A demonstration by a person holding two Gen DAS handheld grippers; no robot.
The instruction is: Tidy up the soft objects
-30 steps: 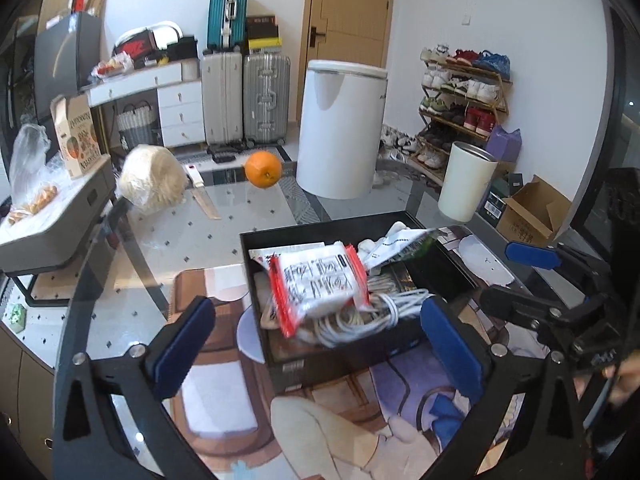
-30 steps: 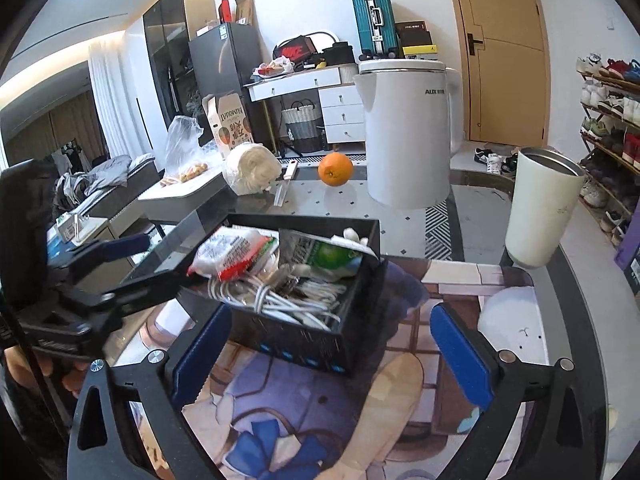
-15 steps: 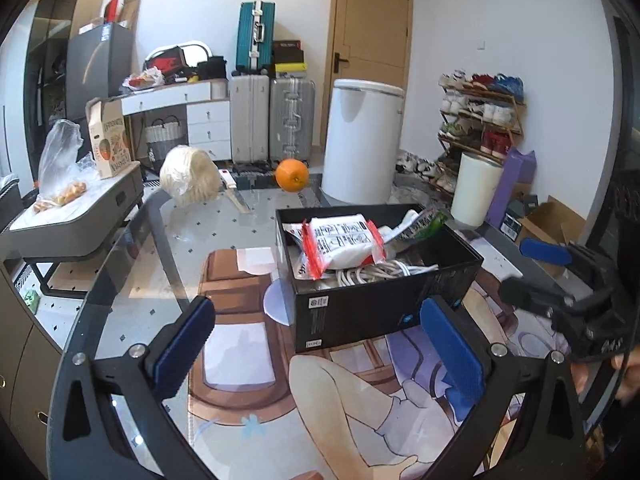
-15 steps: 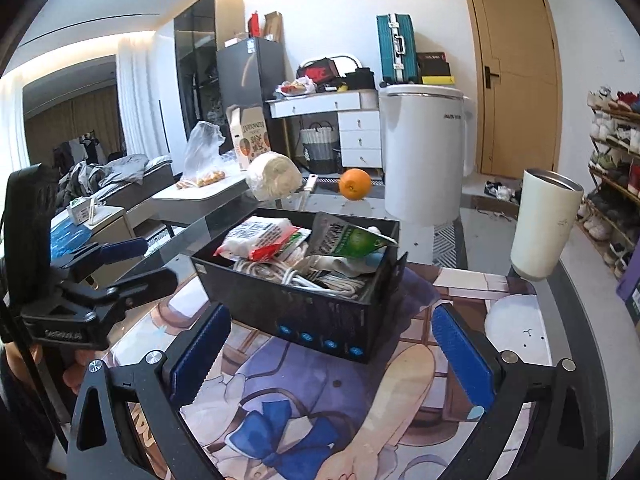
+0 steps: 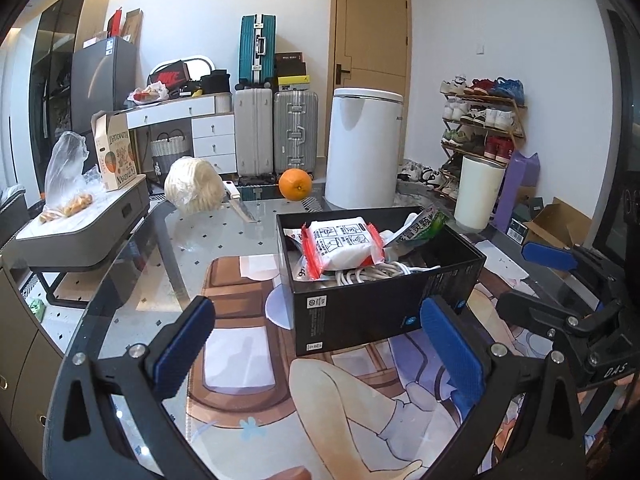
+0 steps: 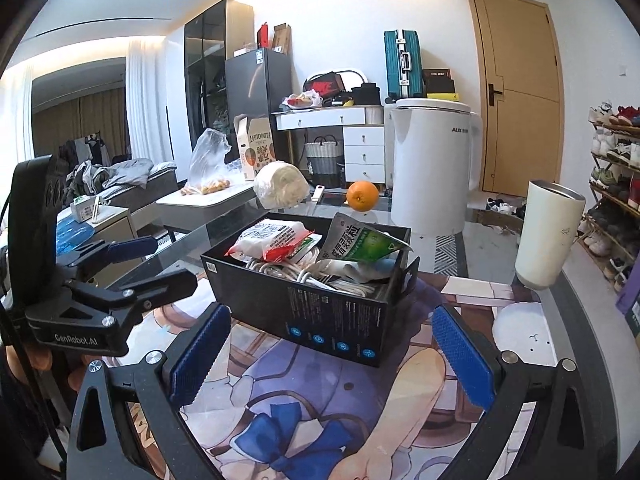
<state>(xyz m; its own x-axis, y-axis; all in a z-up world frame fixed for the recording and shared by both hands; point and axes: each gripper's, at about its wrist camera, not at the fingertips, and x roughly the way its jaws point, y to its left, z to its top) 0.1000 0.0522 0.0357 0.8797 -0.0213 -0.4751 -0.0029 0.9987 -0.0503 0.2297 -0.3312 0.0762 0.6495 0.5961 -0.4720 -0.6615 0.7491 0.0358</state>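
The black box (image 5: 384, 292) sits at centre frame in both views, resting on the printed mat (image 5: 248, 364) that covers the glass table (image 5: 132, 264). Inside it lie a white packet with red ends (image 5: 340, 246), a green-and-white pouch (image 6: 362, 242) and a bundle of white cable (image 6: 320, 276). The left gripper (image 5: 320, 344) occupies the lower frame, fingers spread wide and empty, just short of the box. The right gripper (image 6: 332, 350) is likewise spread and empty, near the box's front corner. An orange (image 5: 295, 185), a white kettle (image 5: 364, 148) and a cream cup (image 6: 548, 234) stand beyond.
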